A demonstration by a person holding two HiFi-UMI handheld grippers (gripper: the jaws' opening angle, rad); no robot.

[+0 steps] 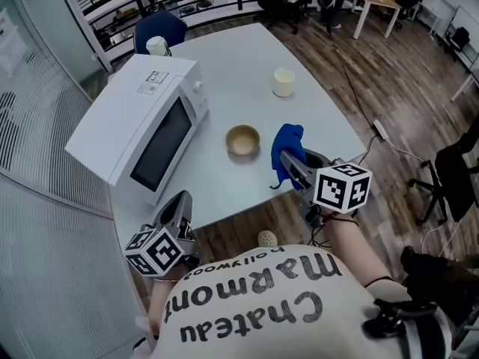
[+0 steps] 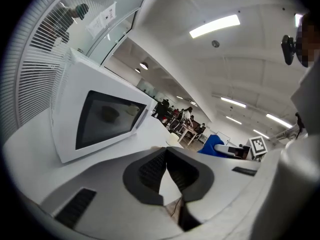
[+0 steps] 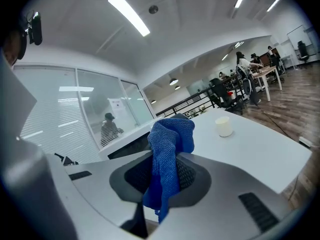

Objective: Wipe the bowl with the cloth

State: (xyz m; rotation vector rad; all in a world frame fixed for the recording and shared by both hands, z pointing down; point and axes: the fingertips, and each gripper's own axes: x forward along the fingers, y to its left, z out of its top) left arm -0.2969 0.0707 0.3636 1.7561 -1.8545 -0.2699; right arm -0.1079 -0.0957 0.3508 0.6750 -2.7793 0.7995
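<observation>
1. The bowl (image 1: 243, 140) stands upright on the white worktop (image 1: 239, 73), near its front edge. It sits between the microwave (image 1: 142, 126) on its left and the cloth on its right. Its inside looks empty.
2. The blue cloth (image 3: 167, 154) is off the worktop, bunched and hanging from the right claw (image 1: 290, 161). In the head view it is just beside the bowl and does not touch it.
3. Progress, as a judgement: the cloth is in hand, but no contact with the bowl shows, so the wiping itself is not yet done. What is left is to bring the cloth into the bowl and rub its inside and rim.
4. Right claw: clenched on the cloth, with the pads pressing the fabric from both sides. One fold stands above the jaws and a tail hangs below them.
5. Left claw (image 2: 167, 166): jaws closed together with nothing between them. It hangs low at the worktop's near edge, in front of the microwave and well apart from the bowl.
6. A pale cup (image 1: 283, 81) stands farther back on the worktop, clear of the work.
</observation>
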